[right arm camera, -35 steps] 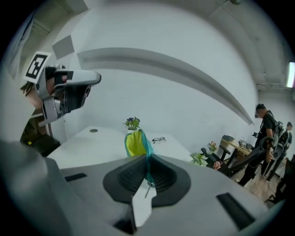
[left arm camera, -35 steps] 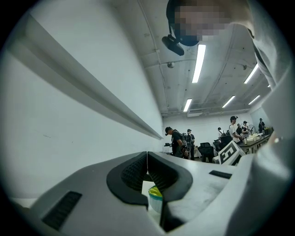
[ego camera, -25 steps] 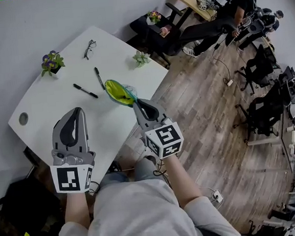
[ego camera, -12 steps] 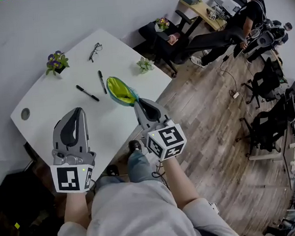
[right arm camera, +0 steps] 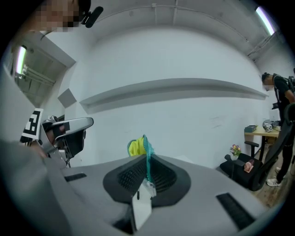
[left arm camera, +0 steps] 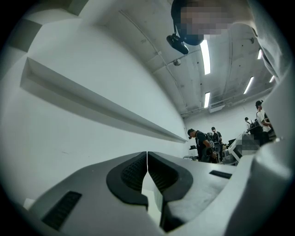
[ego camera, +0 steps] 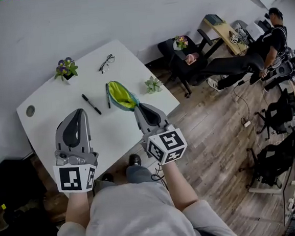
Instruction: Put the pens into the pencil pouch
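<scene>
A pencil pouch (ego camera: 121, 95) with a yellow-green lining and teal edge hangs over the white table (ego camera: 117, 128), and my right gripper (ego camera: 140, 106) is shut on its near end. The pouch (right arm camera: 138, 147) rises between the jaws in the right gripper view. Two black pens lie on the table: one pen (ego camera: 91, 104) left of the pouch, another pen (ego camera: 107, 95) right beside its left edge. My left gripper (ego camera: 76, 112) is shut and empty, held over the table near the front left. Its pads (left arm camera: 159, 177) meet with nothing between them.
A small potted plant (ego camera: 65, 68) and eyeglasses (ego camera: 107, 63) sit at the table's far side, a green succulent (ego camera: 153, 84) near its right edge. A round cable hole (ego camera: 30, 110) marks the left corner. Chairs, a desk and a person (ego camera: 255, 54) occupy the wooden floor at the right.
Both grippers have risen and shifted a little, the right one carrying the pouch with it. The head view has swung, so the table sits more to the right and lower.
</scene>
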Demonstrator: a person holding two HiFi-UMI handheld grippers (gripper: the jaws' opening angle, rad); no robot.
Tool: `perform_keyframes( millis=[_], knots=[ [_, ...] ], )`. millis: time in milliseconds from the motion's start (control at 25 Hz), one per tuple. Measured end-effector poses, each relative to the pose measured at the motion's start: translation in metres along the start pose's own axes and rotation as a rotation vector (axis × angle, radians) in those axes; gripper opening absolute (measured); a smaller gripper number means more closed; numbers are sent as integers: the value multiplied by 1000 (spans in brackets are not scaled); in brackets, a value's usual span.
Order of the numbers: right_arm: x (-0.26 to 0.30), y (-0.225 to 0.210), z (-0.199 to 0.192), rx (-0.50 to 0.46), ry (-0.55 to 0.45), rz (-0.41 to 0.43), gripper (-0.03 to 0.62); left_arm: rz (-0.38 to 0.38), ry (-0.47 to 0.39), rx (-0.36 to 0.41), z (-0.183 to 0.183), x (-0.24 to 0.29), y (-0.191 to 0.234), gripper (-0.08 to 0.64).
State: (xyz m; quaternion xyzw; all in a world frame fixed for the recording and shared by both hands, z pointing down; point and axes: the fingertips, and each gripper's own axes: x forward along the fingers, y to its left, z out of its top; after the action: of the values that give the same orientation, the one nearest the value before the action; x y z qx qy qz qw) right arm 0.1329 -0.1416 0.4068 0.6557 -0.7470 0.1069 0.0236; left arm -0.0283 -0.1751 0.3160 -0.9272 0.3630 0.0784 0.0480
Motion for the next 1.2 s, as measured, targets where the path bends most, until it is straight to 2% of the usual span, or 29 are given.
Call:
perform_keyframes(
  millis=[400, 640, 760, 960, 1200],
  knots=[
    [30, -40, 12, 18, 0, 168, 44, 160, -14, 22, -4, 30, -16, 25],
    [41, -55, 9, 1, 19, 244, 44, 247, 50, 15, -31, 36, -27, 25],
    [47, -60, 6, 6, 28, 271, 44, 285, 114, -38, -56, 37, -25, 25],
    [55, -64, 1, 10, 44, 304, 44, 310, 286, -130, -111, 48, -15, 30],
    [64, -64, -5, -11, 64, 339, 44, 330, 490, -246, -182, 59, 5, 105]
  ],
)
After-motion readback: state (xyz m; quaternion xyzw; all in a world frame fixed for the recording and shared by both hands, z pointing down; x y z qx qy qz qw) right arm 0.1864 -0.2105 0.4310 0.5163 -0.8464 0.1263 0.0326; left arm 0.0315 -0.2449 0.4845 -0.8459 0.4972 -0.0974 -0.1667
